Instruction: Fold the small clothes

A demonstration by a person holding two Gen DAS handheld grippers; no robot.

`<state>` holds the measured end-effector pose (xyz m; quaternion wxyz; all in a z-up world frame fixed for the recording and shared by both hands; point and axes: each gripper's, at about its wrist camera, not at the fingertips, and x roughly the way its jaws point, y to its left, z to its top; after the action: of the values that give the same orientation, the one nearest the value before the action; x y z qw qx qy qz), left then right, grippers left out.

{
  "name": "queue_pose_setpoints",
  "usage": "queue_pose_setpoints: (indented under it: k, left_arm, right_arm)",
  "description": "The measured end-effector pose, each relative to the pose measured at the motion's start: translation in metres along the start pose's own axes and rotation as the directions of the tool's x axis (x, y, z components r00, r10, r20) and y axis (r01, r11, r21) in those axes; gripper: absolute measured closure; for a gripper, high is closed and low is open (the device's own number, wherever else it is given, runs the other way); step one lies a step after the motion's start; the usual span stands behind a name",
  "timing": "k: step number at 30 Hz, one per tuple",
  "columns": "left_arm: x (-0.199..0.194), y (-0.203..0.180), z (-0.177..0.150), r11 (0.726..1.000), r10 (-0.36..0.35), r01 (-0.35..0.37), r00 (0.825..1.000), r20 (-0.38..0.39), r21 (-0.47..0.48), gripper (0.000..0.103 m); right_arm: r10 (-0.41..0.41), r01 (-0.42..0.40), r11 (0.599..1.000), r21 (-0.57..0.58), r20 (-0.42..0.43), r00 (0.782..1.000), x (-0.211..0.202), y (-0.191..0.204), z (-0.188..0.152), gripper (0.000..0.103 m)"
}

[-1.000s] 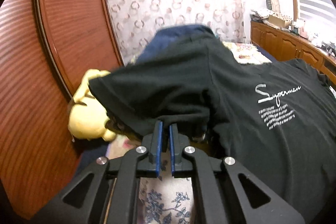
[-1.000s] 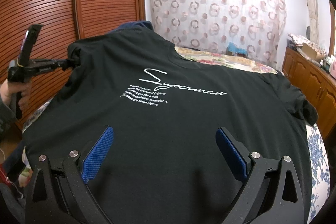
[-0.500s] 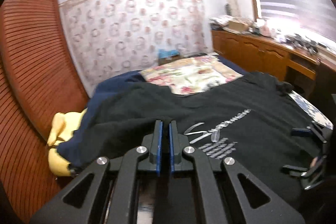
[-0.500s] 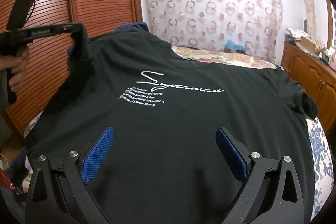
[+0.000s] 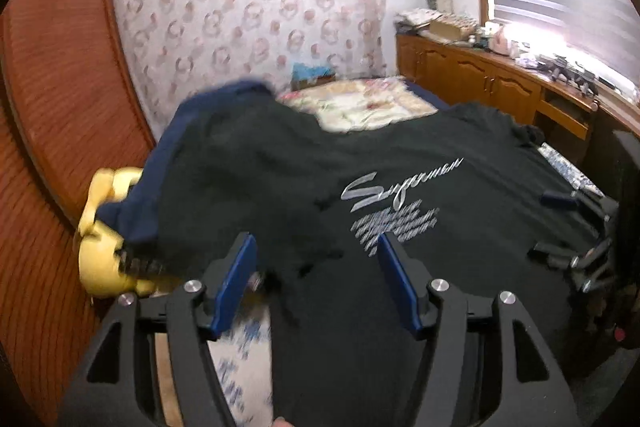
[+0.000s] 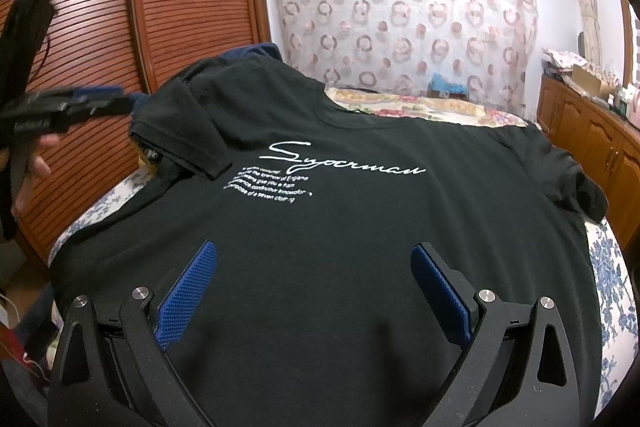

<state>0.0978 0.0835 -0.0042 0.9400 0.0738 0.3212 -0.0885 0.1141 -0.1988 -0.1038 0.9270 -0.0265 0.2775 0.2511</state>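
The left gripper (image 5: 316, 283) is opening above the black T-shirt (image 6: 340, 247), gripping nothing. The right gripper (image 6: 316, 295) is hovering wide open over the shirt's near hem on the bed (image 6: 612, 267).

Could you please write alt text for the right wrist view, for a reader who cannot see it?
A black T-shirt with white script lies spread on a bed, one sleeve folded inward. The right gripper hovers open above its lower part; the left gripper is opening beside that sleeve.

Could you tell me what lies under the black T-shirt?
Under the black T-shirt a floral bedsheet shows at both sides, and a navy garment sticks out at its far left. What lies beneath its middle is covered.
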Motion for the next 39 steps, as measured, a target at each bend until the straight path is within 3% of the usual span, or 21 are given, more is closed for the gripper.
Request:
queue_pose_setpoints:
  k: [7,12,18,22,26,34,37,39]
  left_arm:
    - [-0.012,0.034,-0.041,0.995,0.028,-0.029,1.0,-0.008,-0.092,0.04]
    - [-0.031,0.047,-0.048,0.99,0.061,-0.055,0.997,0.043,-0.131,0.04]
    - [-0.05,0.061,-0.053,0.979,0.094,-0.078,0.992,0.079,-0.188,0.04]
    - [-0.06,0.068,-0.057,0.975,0.117,-0.095,0.988,0.1,-0.199,0.04]
    - [-0.065,0.073,-0.062,0.97,0.133,-0.106,0.985,0.11,-0.22,0.04]
    - [-0.064,0.084,-0.071,0.963,0.143,-0.113,0.984,0.11,-0.245,0.04]
    - [-0.057,0.084,-0.074,0.962,0.14,-0.112,0.985,0.096,-0.248,0.04]
    - [-0.052,0.083,-0.074,0.962,0.137,-0.111,0.987,0.089,-0.248,0.04]
  right_arm:
    - [0.067,-0.068,0.997,-0.029,-0.032,0.997,0.006,0.006,0.012,0.005]
    - [0.171,-0.173,0.98,-0.1,-0.024,0.985,0.022,0.034,0.051,0.01]
    - [0.32,-0.327,0.927,-0.187,-0.067,0.945,0.067,0.094,0.101,0.016]
    - [0.392,-0.41,0.881,-0.237,-0.121,0.912,0.1,0.14,0.117,0.022]
    - [0.398,-0.433,0.85,-0.298,-0.174,0.901,0.127,0.183,0.12,0.034]
    - [0.302,-0.364,0.842,-0.397,-0.211,0.93,0.163,0.212,0.12,0.052]
    - [0.275,-0.348,0.834,-0.429,-0.223,0.935,0.169,0.209,0.121,0.076]
    - [0.299,-0.366,0.832,-0.416,-0.219,0.929,0.168,0.204,0.126,0.086]
